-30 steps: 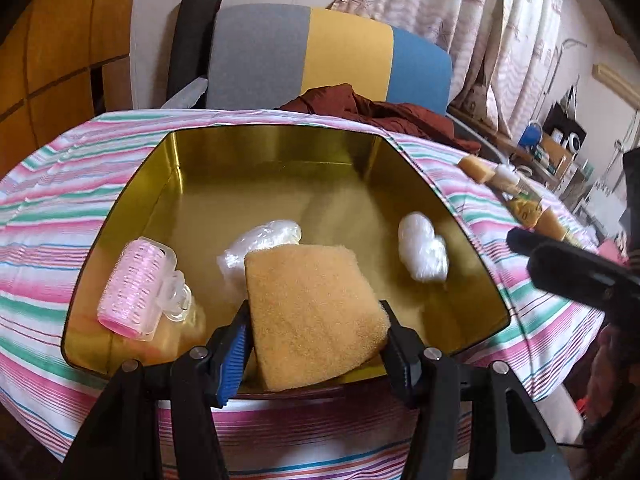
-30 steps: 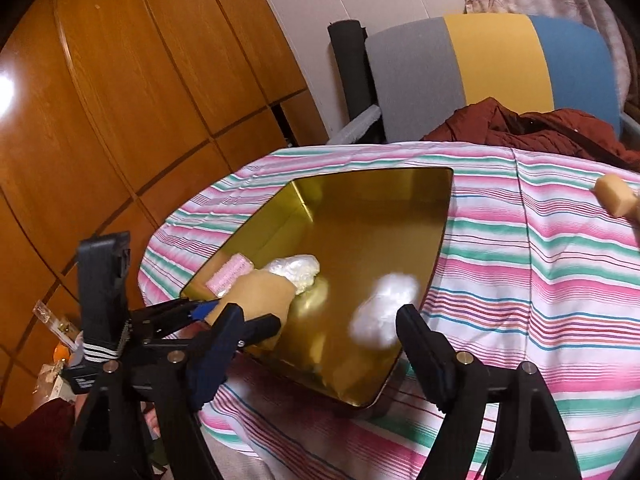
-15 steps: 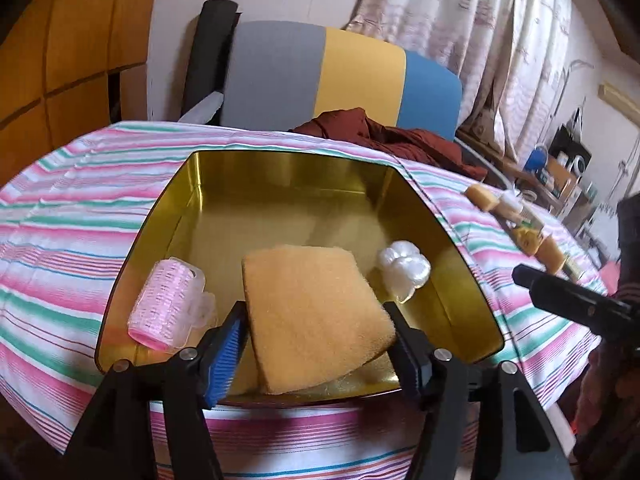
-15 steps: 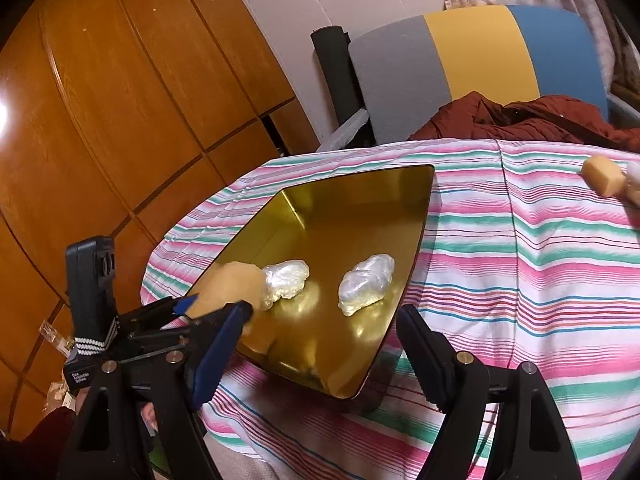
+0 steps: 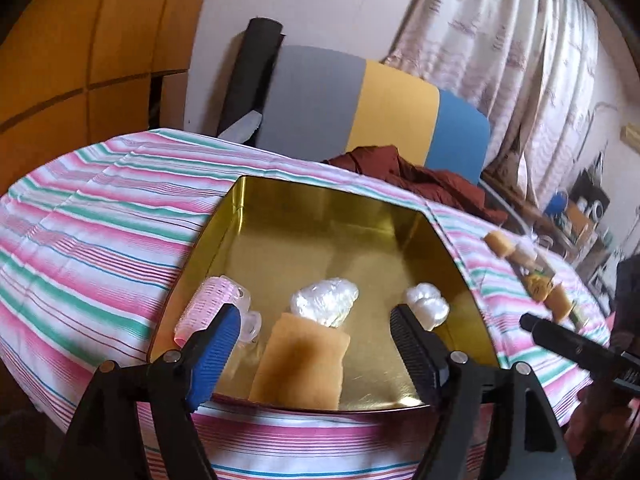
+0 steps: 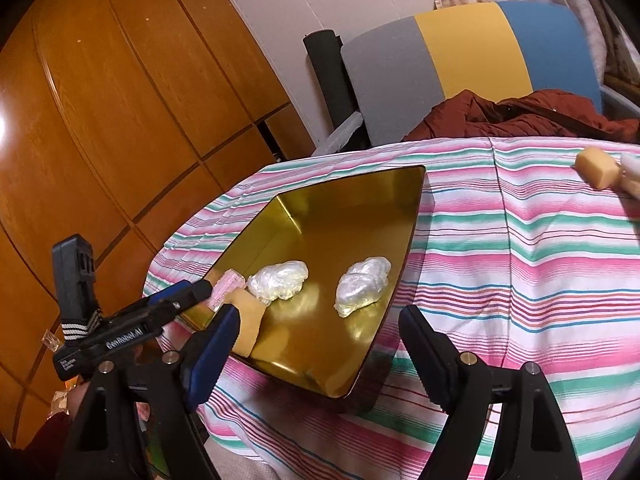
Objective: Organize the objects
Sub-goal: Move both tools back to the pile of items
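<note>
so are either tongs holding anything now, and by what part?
Nothing held. The left tongs have just been opening; the sponge lies loose in the tin between their tips, untouched. The right tongs are open and empty.

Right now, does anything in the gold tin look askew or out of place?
Yes: the orange sponge lies tilted against the gold tin's near wall, one end resting on a plastic wad. Nothing spilled or damaged.
</note>
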The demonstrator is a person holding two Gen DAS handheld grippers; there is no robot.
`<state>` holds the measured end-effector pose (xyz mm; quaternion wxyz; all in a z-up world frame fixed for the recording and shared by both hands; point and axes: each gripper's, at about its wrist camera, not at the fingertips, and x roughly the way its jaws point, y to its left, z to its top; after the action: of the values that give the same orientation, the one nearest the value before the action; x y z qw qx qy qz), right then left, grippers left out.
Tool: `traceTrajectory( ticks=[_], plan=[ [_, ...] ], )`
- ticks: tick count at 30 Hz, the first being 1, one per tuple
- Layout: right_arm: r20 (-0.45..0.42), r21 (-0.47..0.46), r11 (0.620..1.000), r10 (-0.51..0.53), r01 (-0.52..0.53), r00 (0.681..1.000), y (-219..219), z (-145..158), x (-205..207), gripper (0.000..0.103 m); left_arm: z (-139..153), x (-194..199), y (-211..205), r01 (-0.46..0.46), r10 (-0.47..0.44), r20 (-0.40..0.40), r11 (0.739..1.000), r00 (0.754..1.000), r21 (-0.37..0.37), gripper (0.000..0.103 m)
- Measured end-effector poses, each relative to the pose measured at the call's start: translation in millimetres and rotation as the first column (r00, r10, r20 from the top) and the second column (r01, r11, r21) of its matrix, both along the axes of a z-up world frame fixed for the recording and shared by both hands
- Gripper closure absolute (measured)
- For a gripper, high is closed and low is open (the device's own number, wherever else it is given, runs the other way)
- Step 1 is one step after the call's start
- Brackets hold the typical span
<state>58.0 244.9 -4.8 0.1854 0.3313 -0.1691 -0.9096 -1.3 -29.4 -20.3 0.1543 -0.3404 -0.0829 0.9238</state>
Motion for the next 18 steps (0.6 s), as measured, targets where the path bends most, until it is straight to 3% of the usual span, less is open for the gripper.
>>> traceTrajectory(
  ticks=[4, 11, 18],
  plan=[
    [-0.002, 0.002, 1.0, -0.011, 0.011, 1.0, 4.6, 0.5, 0.9, 0.021, 2.1, 2.9, 5.6, 0.015, -0.015, 0.006, 0.999, 1.0, 0.039, 0.024],
    [-0.016, 0.048, 0.995, -0.083, 0.084, 0.996, 20.4, 2.7, 4.1, 0.021, 3.0, 14.0, 41.1, 0.105, -0.105, 0.006, 0.994, 0.994, 0.012, 0.024],
    [0.045, 0.039, 0.985, -0.171, 0.17, 0.984, 52.4, -9.4, 2.5, 0.017, 2.9, 24.3, 71.8, 0.18, -0.181, 0.017, 0.983, 0.983, 0.046, 0.024]
  ],
)
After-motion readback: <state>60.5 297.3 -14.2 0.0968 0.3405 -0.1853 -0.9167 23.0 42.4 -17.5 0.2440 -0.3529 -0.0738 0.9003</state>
